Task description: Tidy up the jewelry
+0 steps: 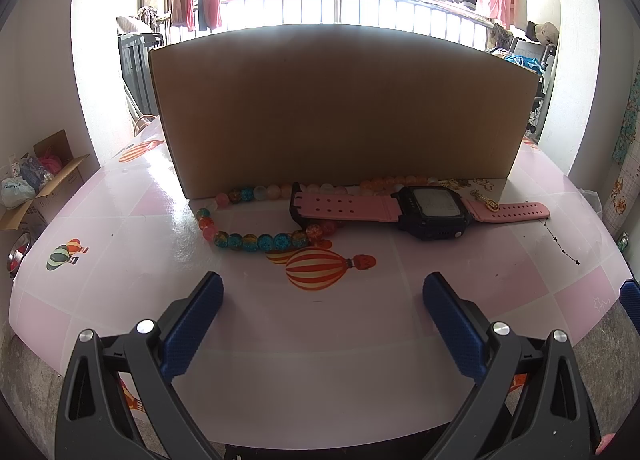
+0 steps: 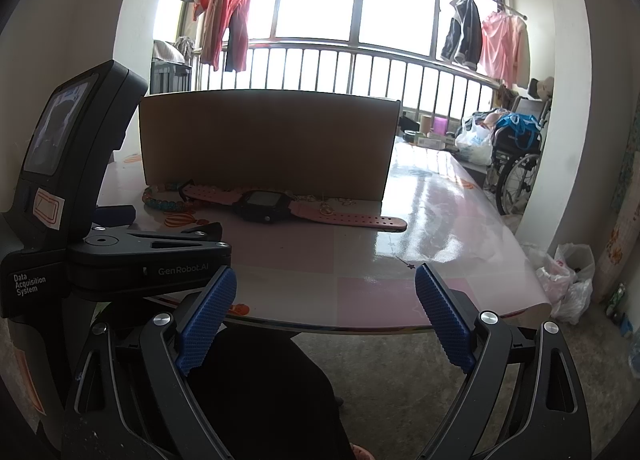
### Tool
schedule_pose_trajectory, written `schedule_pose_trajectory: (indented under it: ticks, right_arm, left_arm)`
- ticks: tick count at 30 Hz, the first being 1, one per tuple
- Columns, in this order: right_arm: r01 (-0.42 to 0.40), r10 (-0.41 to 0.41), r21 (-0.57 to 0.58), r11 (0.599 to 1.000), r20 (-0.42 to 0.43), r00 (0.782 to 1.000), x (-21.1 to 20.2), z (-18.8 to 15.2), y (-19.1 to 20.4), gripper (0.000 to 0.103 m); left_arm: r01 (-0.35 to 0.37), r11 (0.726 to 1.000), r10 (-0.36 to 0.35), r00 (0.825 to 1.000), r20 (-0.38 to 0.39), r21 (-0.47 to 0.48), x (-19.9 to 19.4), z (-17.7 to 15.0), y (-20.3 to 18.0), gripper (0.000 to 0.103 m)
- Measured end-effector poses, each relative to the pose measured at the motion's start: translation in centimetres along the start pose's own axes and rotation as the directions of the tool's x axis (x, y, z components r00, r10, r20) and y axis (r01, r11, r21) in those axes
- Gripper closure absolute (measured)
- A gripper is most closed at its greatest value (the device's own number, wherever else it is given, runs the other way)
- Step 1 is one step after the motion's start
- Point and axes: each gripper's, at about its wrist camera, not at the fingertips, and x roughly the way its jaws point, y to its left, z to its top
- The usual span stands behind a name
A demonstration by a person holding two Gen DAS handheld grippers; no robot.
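Note:
A pink-strapped watch [image 1: 424, 210] with a dark face lies on the pink table in front of a cardboard box [image 1: 340, 112]. A bead necklace [image 1: 256, 240] of blue, orange and pale beads loops beside and under its strap. Small gold pieces [image 1: 486, 198] lie near the watch's right strap. My left gripper [image 1: 322, 292] is open and empty, short of the beads. My right gripper [image 2: 326, 288] is open and empty at the table's near edge. The right wrist view also shows the watch [image 2: 280, 206], beads [image 2: 168, 202], box [image 2: 264, 140] and the left gripper's body [image 2: 152, 256].
The table [image 1: 120, 260] has a glossy pink cloth with balloon prints. An open carton [image 1: 44, 184] sits on the floor at left. A wheelchair [image 2: 516, 164] and plastic bags [image 2: 568, 280] stand at right. A window with railing is behind.

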Motion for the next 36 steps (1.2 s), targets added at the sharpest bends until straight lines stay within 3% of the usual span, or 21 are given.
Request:
schedule_pose_trajectory:
  ticks: [36]
  right_arm:
    - [0.001,-0.001,0.002,1.000,-0.001,1.000,0.08,-0.06,-0.33,0.014]
  left_arm:
    - [0.000,1.000,0.000,1.000,0.000,0.000,0.01,0.01,0.02,0.005]
